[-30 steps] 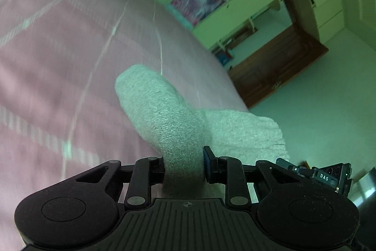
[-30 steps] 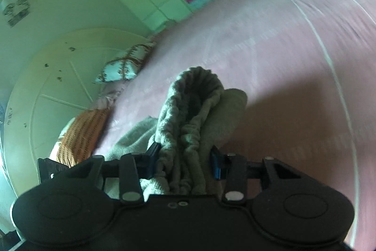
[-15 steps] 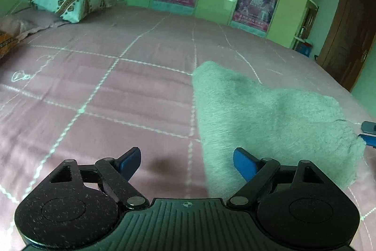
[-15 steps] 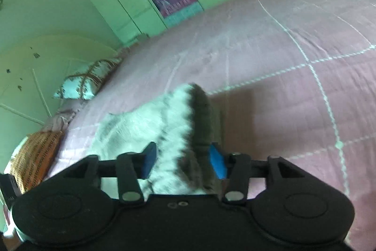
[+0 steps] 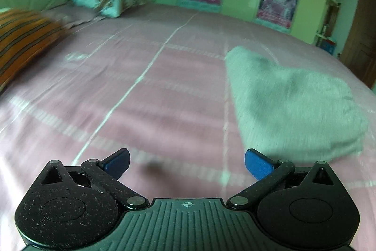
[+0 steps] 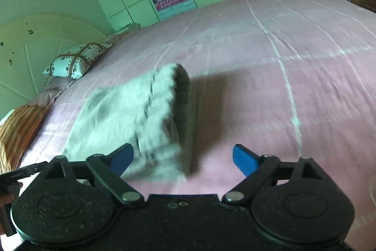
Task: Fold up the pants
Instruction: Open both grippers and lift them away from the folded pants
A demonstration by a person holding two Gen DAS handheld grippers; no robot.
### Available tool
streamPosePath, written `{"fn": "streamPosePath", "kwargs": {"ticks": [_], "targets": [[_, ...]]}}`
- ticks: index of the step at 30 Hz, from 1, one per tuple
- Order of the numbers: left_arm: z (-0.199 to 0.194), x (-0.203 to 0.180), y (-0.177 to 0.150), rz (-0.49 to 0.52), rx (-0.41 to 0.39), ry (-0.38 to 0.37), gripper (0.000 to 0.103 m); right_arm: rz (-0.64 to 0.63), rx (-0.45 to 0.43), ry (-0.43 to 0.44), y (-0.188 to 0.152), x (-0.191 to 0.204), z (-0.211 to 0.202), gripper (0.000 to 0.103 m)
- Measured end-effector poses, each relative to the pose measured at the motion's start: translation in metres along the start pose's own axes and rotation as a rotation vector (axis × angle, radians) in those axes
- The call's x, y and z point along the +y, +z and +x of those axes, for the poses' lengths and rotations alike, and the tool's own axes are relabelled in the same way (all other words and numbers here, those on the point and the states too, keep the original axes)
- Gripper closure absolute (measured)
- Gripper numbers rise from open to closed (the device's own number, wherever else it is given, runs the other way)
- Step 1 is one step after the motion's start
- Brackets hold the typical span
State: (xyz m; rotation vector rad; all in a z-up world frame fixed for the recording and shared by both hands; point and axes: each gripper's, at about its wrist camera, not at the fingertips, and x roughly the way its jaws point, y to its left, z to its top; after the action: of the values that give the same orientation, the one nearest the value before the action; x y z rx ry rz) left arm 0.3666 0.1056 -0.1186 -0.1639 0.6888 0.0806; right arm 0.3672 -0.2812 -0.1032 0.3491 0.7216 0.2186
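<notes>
On pink bedspread (image 5: 164, 86) folded grey pants (image 5: 293, 105) blurred; left gripper (image 5: 186, 162), right gripper (image 6: 183, 158) fingers opening, empty.

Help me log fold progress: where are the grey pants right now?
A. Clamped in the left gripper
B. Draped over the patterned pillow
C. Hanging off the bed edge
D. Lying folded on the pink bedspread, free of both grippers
D: the grey pants lie folded on the pink bedspread, and no pad of either gripper presses on them.
</notes>
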Motion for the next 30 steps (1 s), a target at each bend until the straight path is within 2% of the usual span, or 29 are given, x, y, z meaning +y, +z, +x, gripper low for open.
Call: {"fn": "streamPosePath", "kwargs": {"ticks": [3, 6, 10, 14, 17, 20, 22, 26, 30], "targets": [[-0.029, 0.015, -0.032, -0.010, 0.026, 0.030, 0.000, -0.011, 0.009, -0.068, -0.029, -0.012, -0.031, 0.008], [-0.067, 0.023, -0.066, -0.024, -0.003, 0.025, 0.000, 0.015, 0.016, -0.088, -0.062, -0.025, -0.073, 0.009], [-0.114, 0.012, -0.100, -0.010, -0.049, 0.044, 0.000, 0.027, -0.016, -0.117, -0.102, -0.017, -0.117, 0.006], [-0.150, -0.006, -0.122, 0.053, -0.034, 0.068, 0.000, -0.038, -0.014, -0.147, -0.130, 0.010, -0.140, 0.006], [-0.189, -0.013, -0.129, 0.075, -0.114, 0.056, 0.000, -0.087, -0.051, -0.138, -0.145, 0.038, -0.160, 0.006], [-0.222, -0.024, -0.137, 0.102, -0.155, 0.055, 0.000, -0.164, -0.114, -0.136, -0.157, 0.068, -0.185, 0.014], [-0.245, -0.030, -0.143, 0.101, -0.187, 0.047, 0.000, -0.200, -0.147, -0.113, -0.162, 0.086, -0.204, 0.014], [-0.286, -0.040, -0.156, 0.099, -0.215, 0.024, 0.000, -0.232, -0.192, -0.072, -0.170, 0.113, -0.239, 0.014], [-0.321, -0.048, -0.159, 0.079, -0.241, -0.004, 0.000, -0.247, -0.231, -0.069, -0.178, 0.132, -0.270, 0.014]]}}
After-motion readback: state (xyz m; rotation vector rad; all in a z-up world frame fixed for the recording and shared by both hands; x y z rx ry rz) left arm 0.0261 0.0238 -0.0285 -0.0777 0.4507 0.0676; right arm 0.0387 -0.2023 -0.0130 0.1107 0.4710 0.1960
